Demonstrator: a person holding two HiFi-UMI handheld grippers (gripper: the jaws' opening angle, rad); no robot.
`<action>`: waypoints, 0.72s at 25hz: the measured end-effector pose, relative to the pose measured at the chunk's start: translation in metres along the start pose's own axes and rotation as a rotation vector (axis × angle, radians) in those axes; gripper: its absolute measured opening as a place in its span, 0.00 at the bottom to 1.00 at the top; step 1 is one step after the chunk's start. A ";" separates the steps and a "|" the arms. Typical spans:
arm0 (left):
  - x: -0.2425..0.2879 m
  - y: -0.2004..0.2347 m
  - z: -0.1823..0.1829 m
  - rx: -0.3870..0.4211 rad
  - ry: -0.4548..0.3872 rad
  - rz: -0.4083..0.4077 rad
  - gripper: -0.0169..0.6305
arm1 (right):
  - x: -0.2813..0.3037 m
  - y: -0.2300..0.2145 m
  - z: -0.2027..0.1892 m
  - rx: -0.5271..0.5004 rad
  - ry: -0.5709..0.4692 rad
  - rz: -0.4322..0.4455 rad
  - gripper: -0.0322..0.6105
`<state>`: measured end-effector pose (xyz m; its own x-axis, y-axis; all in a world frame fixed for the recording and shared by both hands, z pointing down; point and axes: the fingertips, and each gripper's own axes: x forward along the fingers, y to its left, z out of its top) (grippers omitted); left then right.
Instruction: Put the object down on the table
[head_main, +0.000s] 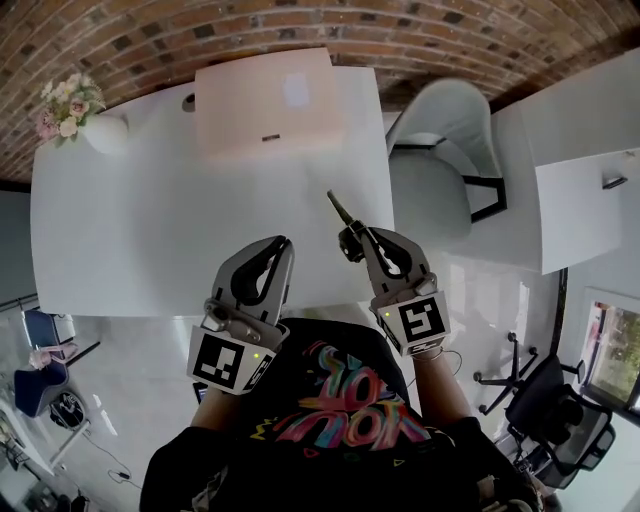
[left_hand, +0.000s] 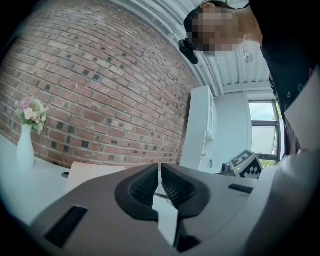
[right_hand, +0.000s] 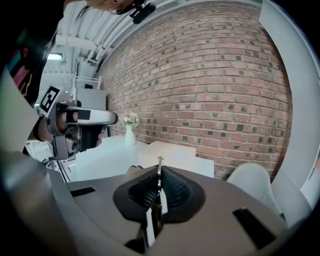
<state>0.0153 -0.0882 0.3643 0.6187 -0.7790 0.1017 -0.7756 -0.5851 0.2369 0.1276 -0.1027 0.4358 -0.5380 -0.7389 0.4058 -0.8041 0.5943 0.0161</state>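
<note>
A thin dark tool sticks forward out of my right gripper, which is shut on its rear end above the near right part of the white table. In the right gripper view the tool shows as a narrow metal edge pinched between the black ribbed pads. My left gripper hovers beside it over the table's near edge. In the left gripper view its pads stand together with nothing between them.
A pale cardboard box lies at the table's far side. A white vase of flowers stands at the far left corner. A white chair and a white cabinet are to the right, with a brick wall behind.
</note>
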 end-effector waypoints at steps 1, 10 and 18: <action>0.001 0.000 -0.003 -0.002 0.005 -0.001 0.08 | 0.002 0.000 -0.006 -0.003 0.014 -0.002 0.08; 0.005 0.012 -0.024 -0.028 0.036 0.005 0.08 | 0.034 0.010 -0.055 -0.060 0.105 0.011 0.08; 0.010 0.021 -0.039 -0.046 0.065 0.003 0.08 | 0.062 0.011 -0.090 -0.111 0.154 0.005 0.08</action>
<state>0.0100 -0.0999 0.4083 0.6245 -0.7634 0.1649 -0.7717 -0.5707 0.2806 0.1078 -0.1132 0.5433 -0.4897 -0.6838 0.5410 -0.7641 0.6354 0.1115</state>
